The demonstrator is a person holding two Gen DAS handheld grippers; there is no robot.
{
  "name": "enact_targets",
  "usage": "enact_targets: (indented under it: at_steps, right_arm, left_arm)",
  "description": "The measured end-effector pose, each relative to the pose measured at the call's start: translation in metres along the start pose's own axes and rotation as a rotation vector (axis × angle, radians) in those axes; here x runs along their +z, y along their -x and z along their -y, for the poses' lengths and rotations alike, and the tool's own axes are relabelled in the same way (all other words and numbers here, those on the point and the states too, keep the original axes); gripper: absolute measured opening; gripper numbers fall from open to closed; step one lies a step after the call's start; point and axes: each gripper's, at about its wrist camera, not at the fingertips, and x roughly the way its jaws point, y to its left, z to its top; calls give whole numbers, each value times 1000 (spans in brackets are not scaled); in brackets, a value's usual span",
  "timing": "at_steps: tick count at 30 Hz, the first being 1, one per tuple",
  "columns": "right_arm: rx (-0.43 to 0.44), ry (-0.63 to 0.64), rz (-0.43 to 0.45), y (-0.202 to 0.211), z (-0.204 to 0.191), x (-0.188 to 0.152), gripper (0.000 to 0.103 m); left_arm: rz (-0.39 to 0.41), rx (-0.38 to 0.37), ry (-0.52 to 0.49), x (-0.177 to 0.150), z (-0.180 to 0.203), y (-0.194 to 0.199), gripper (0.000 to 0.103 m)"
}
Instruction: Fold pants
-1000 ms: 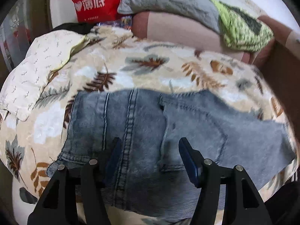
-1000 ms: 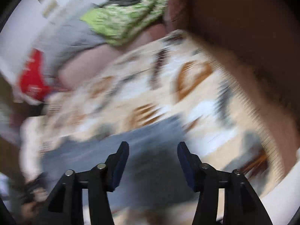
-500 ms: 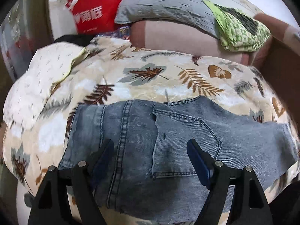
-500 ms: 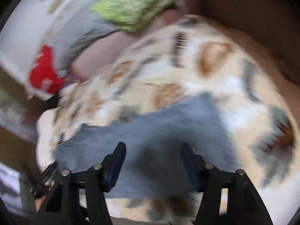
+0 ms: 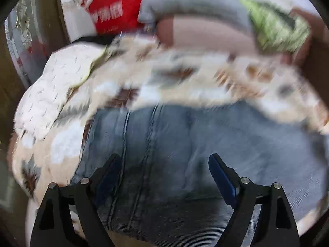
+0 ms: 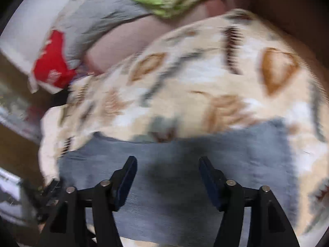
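Grey-blue denim pants [image 5: 195,144] lie flat on a leaf-print blanket [image 5: 185,82], stretching left to right. My left gripper [image 5: 164,164] is open and empty, hovering just above the seamed end of the pants. My right gripper [image 6: 167,166] is open and empty above the plainer end of the pants [image 6: 185,164]. The left gripper [image 6: 47,191] shows blurred at the lower left of the right wrist view. Both views are motion-blurred.
A white patterned pillow [image 5: 55,86] lies left on the blanket. Behind it are a red bag [image 5: 115,10], a grey pillow [image 5: 195,2], a green cloth [image 5: 273,30] and a pink cushion [image 5: 205,35]. Brown furniture [image 6: 287,4] stands at the right.
The left gripper's jaws have spread wider and it has shifted over the pants. The right gripper has swung across the blanket, and more of the pants lies under it.
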Motion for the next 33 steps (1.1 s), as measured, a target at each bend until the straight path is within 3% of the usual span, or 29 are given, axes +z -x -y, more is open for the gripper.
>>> enact_targets:
  at_steps: [1,4,5,8,9,12,14,17,19,20,22,26,29,31,33]
  right_arm:
    - [-15,23,-20,-11,-6,0,80]
    - [-286,17,-212,-72,5,-2,78]
    - [-285,30,-183,-69,0,-1,77]
    - [-284,185,-80,-52,-54,14,76]
    - [-269,226,-63,-50,-73,19,76]
    - [-107,373,-80,-69,-143,32,76]
    - [2,427,-145,-108,-183,36,76]
    - [-13,490,-230,-169,-217,39,75]
    - [-7,494,-296,-201,-223,38,43]
    - [-19,500,-351,-219,-223,36,13]
    - [-55,568,-368,-228,-233,28,6]
    - [-118,620,-267,-222,-250,28,5]
    - [-181,650,-248,-242,-250,17,5]
    - [-164,599,-203,-240,-247,17,10]
    - [-168,539,-168,-224,-243,15,34]
  left_arm:
    - [-95,-19,16,-6,-5,-21,89]
    - [-30,-79,95,1,-20,0,89]
    - [36,-99,113,5,-26,14,89]
    - [117,-70,144,9,-39,29,89]
    - [111,-67,155,10,-42,24,89]
    - [-68,-49,178,2,-48,-19,90]
    - [-57,-69,204,-2,-52,-23,91]
    - [-57,-78,192,-3,-53,-25,92]
    - [-52,-86,196,-4,-55,-26,92]
    - [-50,-85,190,-5,-52,-27,92]
    - [-44,-89,190,-9,-52,-26,93]
    - [-41,-75,185,-10,-48,-26,94]
    - [-37,-69,178,-10,-47,-26,94]
    - [-31,-67,177,-11,-48,-26,94]
    - [-28,-67,180,-11,-49,-26,94]
